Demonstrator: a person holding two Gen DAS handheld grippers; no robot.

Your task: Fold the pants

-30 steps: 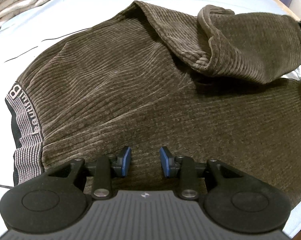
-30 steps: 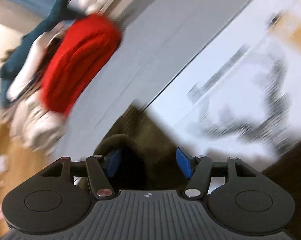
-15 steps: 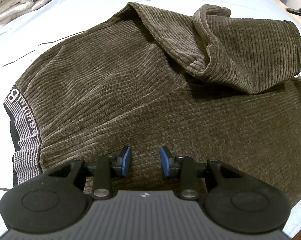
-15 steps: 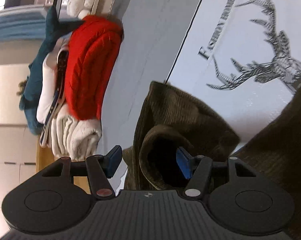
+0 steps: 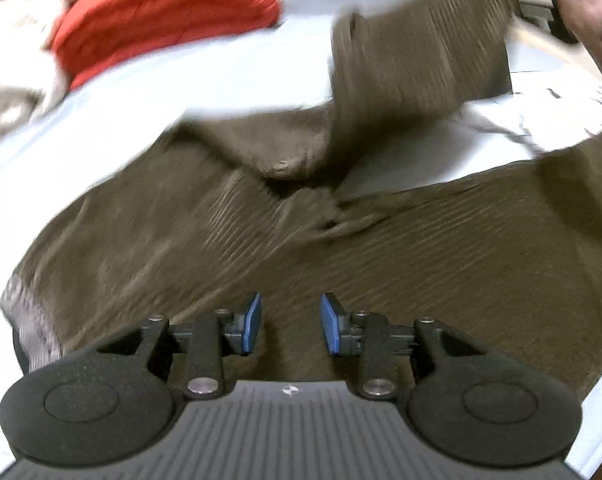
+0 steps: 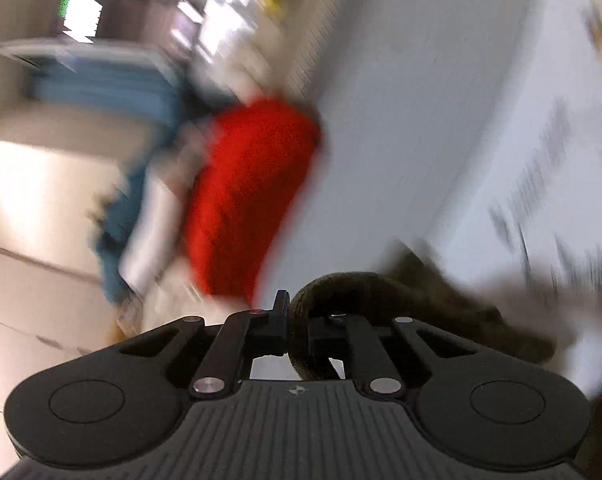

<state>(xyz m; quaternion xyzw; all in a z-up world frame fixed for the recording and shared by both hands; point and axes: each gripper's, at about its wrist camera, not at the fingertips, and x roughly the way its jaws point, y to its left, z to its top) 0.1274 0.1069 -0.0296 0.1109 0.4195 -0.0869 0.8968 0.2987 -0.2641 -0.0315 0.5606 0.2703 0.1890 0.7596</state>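
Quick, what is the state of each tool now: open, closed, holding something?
Left tool: open, holding nothing, above the brown pants.
Right tool: its jaws are closing on the hem of a pants leg, pinched between them.

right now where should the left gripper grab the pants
Probably the grey waistband corner, coming in from the left edge of the pants: it is a firm, flat border lying at the cloth's free end. The left gripper hangs open over mid-fabric, which gives no edge. The right gripper is closing on a leg hem.
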